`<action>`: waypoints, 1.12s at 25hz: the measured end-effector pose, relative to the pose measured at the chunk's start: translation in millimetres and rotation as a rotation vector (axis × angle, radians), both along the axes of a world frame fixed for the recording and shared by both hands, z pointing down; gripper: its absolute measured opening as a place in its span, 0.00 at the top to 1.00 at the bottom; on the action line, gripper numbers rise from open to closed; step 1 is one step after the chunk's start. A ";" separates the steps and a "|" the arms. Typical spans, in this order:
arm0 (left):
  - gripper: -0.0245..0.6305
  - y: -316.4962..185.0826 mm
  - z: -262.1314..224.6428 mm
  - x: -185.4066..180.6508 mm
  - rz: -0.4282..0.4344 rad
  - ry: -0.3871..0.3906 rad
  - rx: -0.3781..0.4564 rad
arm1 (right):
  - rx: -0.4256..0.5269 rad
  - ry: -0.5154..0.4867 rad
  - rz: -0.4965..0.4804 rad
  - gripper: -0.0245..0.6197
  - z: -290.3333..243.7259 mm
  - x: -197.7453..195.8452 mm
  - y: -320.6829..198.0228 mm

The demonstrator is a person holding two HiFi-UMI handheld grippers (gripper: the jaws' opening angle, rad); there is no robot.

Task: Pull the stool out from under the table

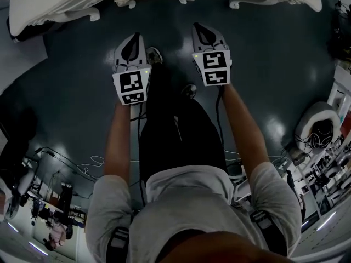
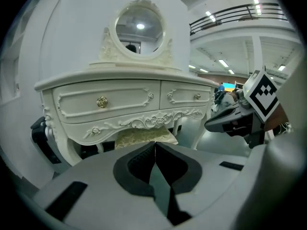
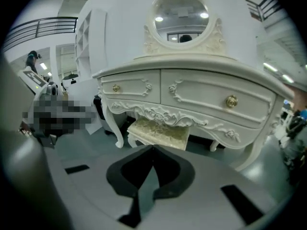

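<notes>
A: Near end, what's there?
B: Person standing on a dark floor point(image 1: 71, 86), both forearms stretched forward. Left gripper point(image 1: 134, 39) and right gripper point(image 1: 202, 28) sit side by side with a gap between them, both tilted down and aimed at the furniture. A shoe point(image 1: 154, 55) shows just right of the left gripper.
A: Jaws?
B: Closed on both, tips meeting, nothing between them. Neither tool touches anything.
A: Stool?
B: The stool point(image 3: 158, 132) is under the table point(image 3: 211, 92), in the middle gap between the front legs. The patterned cushion sits just below the carved apron, and its near edge shows in the head view. There is bare floor between it and the grippers, so it is well apart from both.
A: Farther back?
B: The table is white and carved, with two drawers across the front and gold knobs point(image 3: 231, 101). An oval mirror point(image 3: 180, 14) stands upright on top at the far side, with a white wall behind it.
</notes>
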State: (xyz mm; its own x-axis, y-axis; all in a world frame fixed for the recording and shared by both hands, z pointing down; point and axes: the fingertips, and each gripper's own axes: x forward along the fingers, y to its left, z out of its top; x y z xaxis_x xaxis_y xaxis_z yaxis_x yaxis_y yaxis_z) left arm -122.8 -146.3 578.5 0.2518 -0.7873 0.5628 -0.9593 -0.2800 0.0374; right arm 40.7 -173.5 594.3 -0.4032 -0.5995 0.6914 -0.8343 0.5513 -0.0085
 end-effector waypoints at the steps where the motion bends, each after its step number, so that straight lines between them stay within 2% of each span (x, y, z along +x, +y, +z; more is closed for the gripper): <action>1: 0.95 -5.3 4.0 -2.0 0.006 -0.001 0.004 | -0.012 -0.019 0.005 0.94 5.3 -4.2 -4.8; 4: 0.95 -15.8 17.8 -1.1 0.038 -0.027 0.014 | -0.019 -0.044 0.002 0.94 16.7 -8.8 -15.1; 8: 0.95 -24.3 50.4 2.1 0.087 -0.068 0.028 | 0.027 0.008 -0.005 0.94 45.7 3.7 -26.3; 14: 0.95 -46.9 115.4 -26.5 0.018 -0.062 0.015 | 0.082 0.060 0.040 0.94 110.0 19.9 -50.8; 18: 0.95 -61.9 137.1 -38.9 0.003 -0.067 0.033 | 0.087 0.070 0.025 0.94 144.9 20.7 -59.9; 22: 0.95 -79.2 170.1 -50.8 -0.022 -0.039 0.020 | 0.094 0.099 -0.009 0.94 179.0 18.5 -69.8; 25: 0.95 -91.7 197.5 -65.2 -0.009 -0.111 0.013 | 0.122 0.139 -0.037 0.94 198.1 15.0 -74.8; 28: 0.95 -101.2 219.5 -82.8 -0.045 -0.174 -0.012 | 0.146 0.174 -0.035 0.94 208.7 17.3 -83.0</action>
State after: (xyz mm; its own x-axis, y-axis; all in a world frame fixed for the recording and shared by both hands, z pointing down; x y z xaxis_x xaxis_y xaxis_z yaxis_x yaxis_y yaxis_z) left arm -205.5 -247.5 798.1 0.1142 -0.7885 0.6044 -0.9632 -0.2368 -0.1269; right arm 58.0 -256.6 803.0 -0.3078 -0.6862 0.6591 -0.7964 0.5649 0.2162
